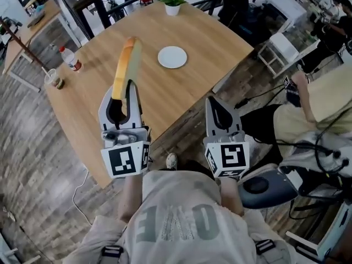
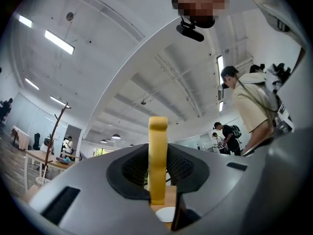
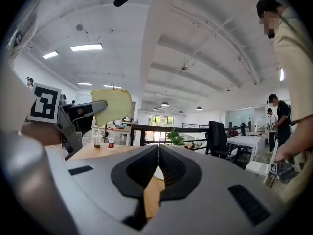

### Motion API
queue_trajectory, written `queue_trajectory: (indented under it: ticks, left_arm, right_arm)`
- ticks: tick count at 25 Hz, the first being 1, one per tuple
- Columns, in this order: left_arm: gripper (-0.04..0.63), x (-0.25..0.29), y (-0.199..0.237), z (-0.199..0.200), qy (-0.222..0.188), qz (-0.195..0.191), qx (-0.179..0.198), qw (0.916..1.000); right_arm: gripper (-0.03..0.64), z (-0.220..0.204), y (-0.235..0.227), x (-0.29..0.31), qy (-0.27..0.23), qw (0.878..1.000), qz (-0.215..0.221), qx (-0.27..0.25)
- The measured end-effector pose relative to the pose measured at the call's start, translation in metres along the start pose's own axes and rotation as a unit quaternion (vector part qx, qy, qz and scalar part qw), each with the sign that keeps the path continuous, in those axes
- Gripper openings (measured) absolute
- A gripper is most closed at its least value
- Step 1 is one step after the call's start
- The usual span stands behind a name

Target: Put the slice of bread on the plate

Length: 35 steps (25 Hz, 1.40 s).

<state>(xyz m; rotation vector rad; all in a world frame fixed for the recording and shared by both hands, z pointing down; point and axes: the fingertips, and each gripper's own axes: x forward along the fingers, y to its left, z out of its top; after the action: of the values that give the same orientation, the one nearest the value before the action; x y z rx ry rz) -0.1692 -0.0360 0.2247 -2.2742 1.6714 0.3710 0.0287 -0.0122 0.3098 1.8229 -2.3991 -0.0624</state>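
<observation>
While the bread hangs short of the plate

Because the slice of bread [image 1: 125,62] is pinched by its near end in the left tongs [image 1: 122,91], it sits up in the air over the wooden table [image 1: 181,100], resting on nothing; the left gripper view shows it edge-on and upright between the dark pads [image 2: 133,169], which press its flat faces across a narrow gap (narrow only because the slice fills it); the right tongs [image 1: 215,106] have their jaws closed tip to tip on nothing, and hang at the table's near edge, off to the right of the left pair; what the coming move turns on is the line from bread to plate [image 1: 172,56]: the slice's long axis runs straight on from the left tongs, away from the person and tilted a little upward, while the white plate lies on the table beyond and to the right of the slice's far end, clearly apart from it; in the left gripper view the plate [image 2: 165,213] peeps out low between the jaws, under the bread and a shade right of it; so, as I judge it, the left hand must carry the slice forward and rightward, then roll it from edge-on to flat before letting go; held by one end only, it may droop or tear on the way
</observation>
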Motion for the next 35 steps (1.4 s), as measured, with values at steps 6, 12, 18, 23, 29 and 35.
queue_trajectory:
  ticks: [6,12,18,23,29,35]
  left_arm:
    - [0.092,0.016,-0.004,-0.021,0.021,0.009,0.003,0.9997]
    - [0.092,0.053,-0.009,-0.032,0.031,0.034,0.024,0.9987]
    - [0.092,0.1,-0.015,-0.067,0.051,0.07,0.038,0.9955]
    - [0.092,0.146,-0.018,-0.096,0.062,0.11,0.059,0.9902]
    - [0.092,0.201,-0.019,-0.109,0.073,0.155,0.087,0.9814]
    - [0.092,0.226,-0.028,-0.111,0.077,0.157,0.085,0.9808]
  right_arm:
    - [0.018,-0.012,-0.017,0.018,0.008,1.0,0.006,0.009]
    - [0.018,-0.013,-0.048,0.065,0.013,0.999,0.031,0.001]
    - [0.018,-0.022,-0.085,0.128,0.013,0.997,0.074,0.0]
    - [0.018,-0.037,-0.119,0.184,0.018,0.993,0.118,-0.003]
    - [0.018,-0.042,-0.164,0.238,0.034,0.987,0.158,0.002]
    - [0.018,-0.028,-0.17,0.265,0.022,0.979,0.203,0.025]
